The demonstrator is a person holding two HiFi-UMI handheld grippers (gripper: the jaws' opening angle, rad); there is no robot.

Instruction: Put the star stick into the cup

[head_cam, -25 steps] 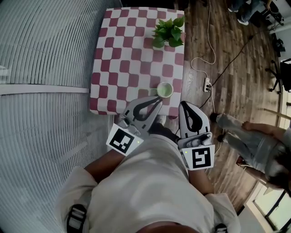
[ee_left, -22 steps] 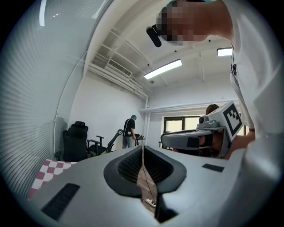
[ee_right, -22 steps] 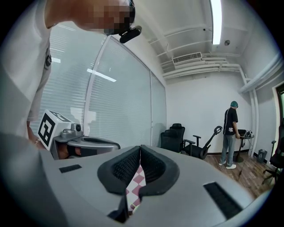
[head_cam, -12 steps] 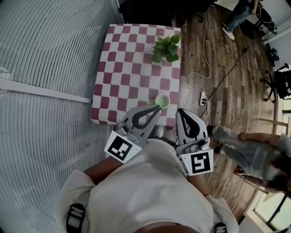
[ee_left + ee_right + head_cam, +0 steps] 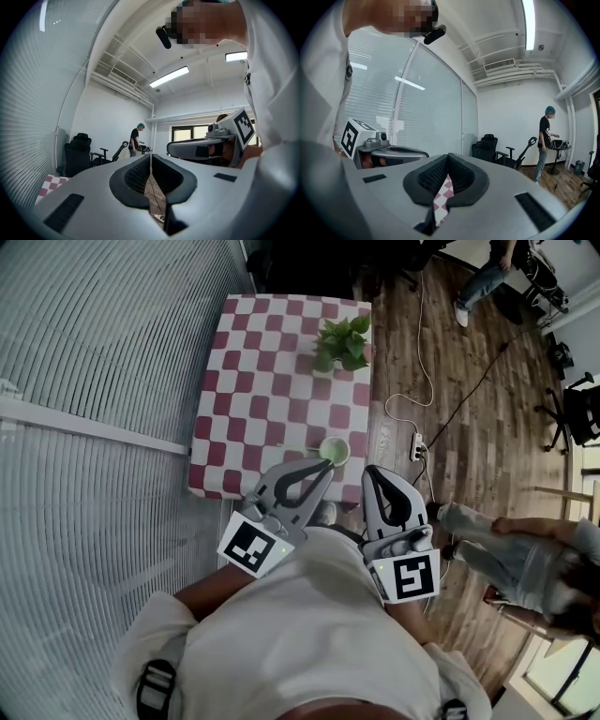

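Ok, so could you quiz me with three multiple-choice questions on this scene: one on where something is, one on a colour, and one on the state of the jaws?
1. Where on the table does the cup stand?
A. at its near edge
B. at its far end
C. in the middle

2. What colours are the table's checks?
A. blue and white
B. red and white
C. green and yellow

3. How do the left gripper's jaws stand?
A. wide apart
B. together, with nothing between them
C. clamped on the cup

Answers:
1 A: in the head view the cup sits at the near edge, just ahead of the left gripper.
2 B: red and white squares cover the whole top.
3 B: the left gripper view shows the jaws meeting at their tips, holding nothing.
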